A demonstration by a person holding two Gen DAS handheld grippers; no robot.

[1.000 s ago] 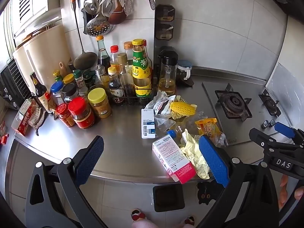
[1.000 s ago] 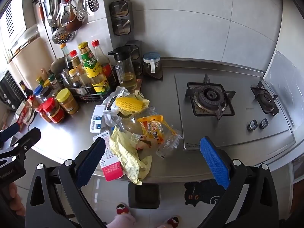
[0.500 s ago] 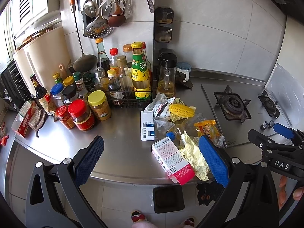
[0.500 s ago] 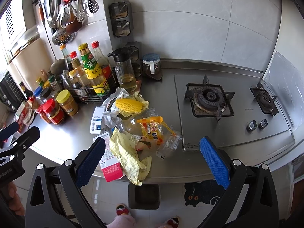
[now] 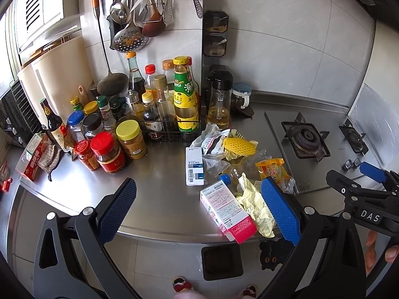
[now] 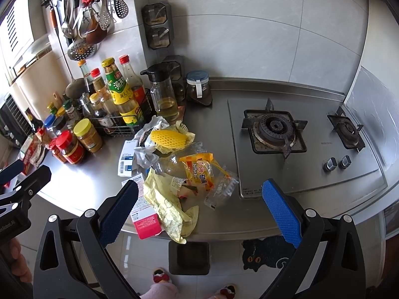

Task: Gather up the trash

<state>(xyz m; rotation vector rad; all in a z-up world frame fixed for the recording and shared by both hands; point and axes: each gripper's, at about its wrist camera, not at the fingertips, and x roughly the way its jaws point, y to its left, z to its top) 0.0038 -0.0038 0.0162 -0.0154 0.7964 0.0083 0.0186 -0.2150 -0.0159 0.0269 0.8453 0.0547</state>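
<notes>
A pile of trash lies on the steel counter near its front edge: a pink-and-white carton [image 5: 228, 214] [image 6: 144, 218], a crumpled pale yellow wrapper [image 5: 255, 205] [image 6: 167, 204], an orange snack packet [image 5: 273, 170] [image 6: 199, 168], a yellow foam fruit net [image 5: 239, 144] [image 6: 169, 138], a white-and-blue box [image 5: 194, 165] [image 6: 127, 158] and clear plastic. My left gripper [image 5: 199, 211] is open and empty, held above the counter edge in front of the pile. My right gripper [image 6: 199, 206] is open and empty, above the pile's front.
A small black bin [image 5: 222, 262] [image 6: 188, 258] stands on the floor below the counter edge. Sauce bottles and jars [image 5: 159, 107] crowd the back left. A gas stove [image 6: 274, 130] lies to the right. Utensils [image 5: 139, 7] hang on the wall.
Both views have shifted slightly; the grippers drifted a little back and up from the counter. Both stay open, and the trash has not moved.
</notes>
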